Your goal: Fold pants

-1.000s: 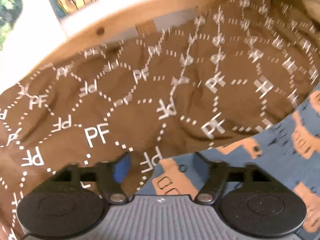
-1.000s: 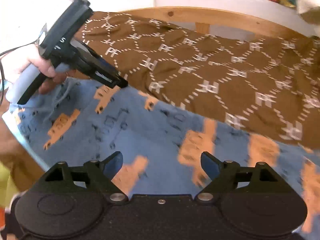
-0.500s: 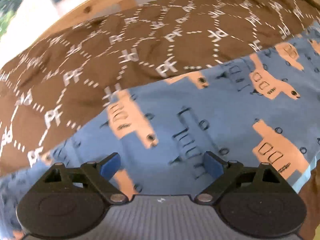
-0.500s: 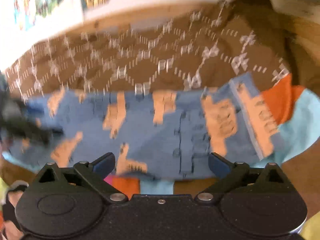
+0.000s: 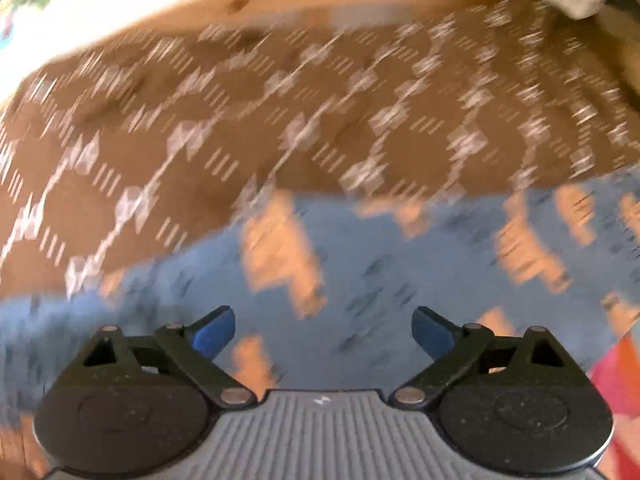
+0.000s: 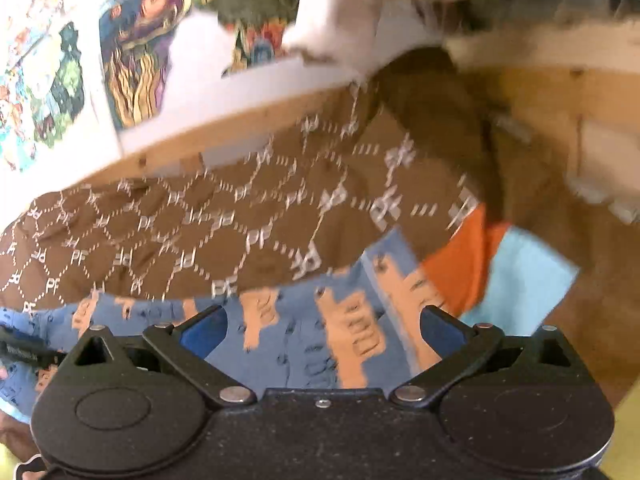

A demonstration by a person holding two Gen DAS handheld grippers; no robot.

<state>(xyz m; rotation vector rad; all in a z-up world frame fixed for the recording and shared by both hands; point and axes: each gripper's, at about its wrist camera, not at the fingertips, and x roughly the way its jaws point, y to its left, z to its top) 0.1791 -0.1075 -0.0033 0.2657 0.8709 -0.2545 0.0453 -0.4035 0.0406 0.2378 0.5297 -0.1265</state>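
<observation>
Item: blue pants (image 6: 304, 344) printed with orange vehicles, lying spread on a brown patterned bedspread (image 6: 180, 232) inside a wooden bed frame (image 6: 224, 128); they run across the near part of both wrist views, the banded end just beside an orange and light-blue cloth (image 6: 500, 276). Progress: judged early, since the fabric lies mostly flat and no finished crease or stacked layer can be made out (the left view is heavily blurred); the folding appears largely left to do. Left gripper (image 5: 322, 330): low over the blue cloth, fingers pointing toward the bedspread, jaws spread wide and empty. Right gripper (image 6: 322, 326): likewise low over the banded end, jaws spread wide, nothing pinched. Posters (image 6: 132, 52) on the wall beyond.
</observation>
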